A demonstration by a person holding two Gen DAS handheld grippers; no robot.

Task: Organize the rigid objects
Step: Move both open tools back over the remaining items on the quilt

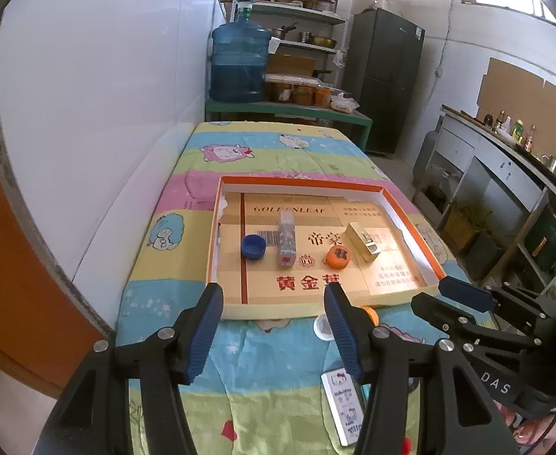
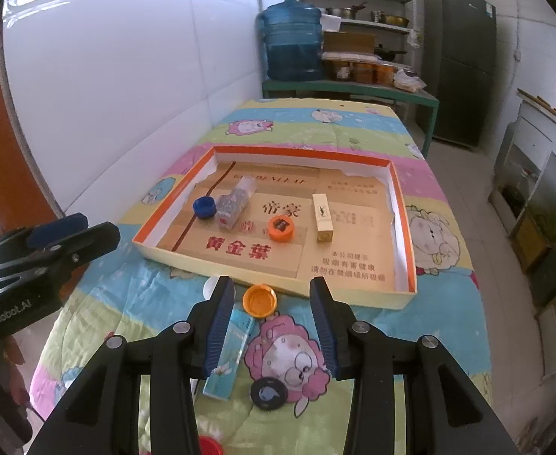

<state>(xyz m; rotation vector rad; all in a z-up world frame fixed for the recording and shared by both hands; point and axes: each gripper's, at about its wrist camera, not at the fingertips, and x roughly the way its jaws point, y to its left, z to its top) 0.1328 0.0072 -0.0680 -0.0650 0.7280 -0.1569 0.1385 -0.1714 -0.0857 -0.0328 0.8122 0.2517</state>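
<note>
An orange-rimmed cardboard tray [image 1: 300,182] [image 2: 304,151] lies on the cartoon cloth. It holds a blue cap [image 1: 253,246] [image 2: 204,206], a clear box [image 1: 287,239] [image 2: 234,204], an orange lid [image 1: 337,256] [image 2: 281,228] and a gold box [image 1: 365,240] [image 2: 323,218]. My left gripper [image 1: 274,290] [image 2: 69,227] hangs open before the tray's front edge, holding nothing. My right gripper [image 2: 272,284] [image 1: 463,295] is open, and an upturned orange cap [image 2: 259,300] [image 1: 370,313] lies on the cloth between its fingers. A slim teal box [image 2: 228,356] lies under its left finger.
A white cap [image 1: 323,328] [image 2: 209,286], a black round lid [image 2: 268,394] and a red cap [image 2: 209,447] lie on the cloth in front of the tray. A white wall runs along the left. A blue water jug [image 1: 240,60] and shelves stand behind the table.
</note>
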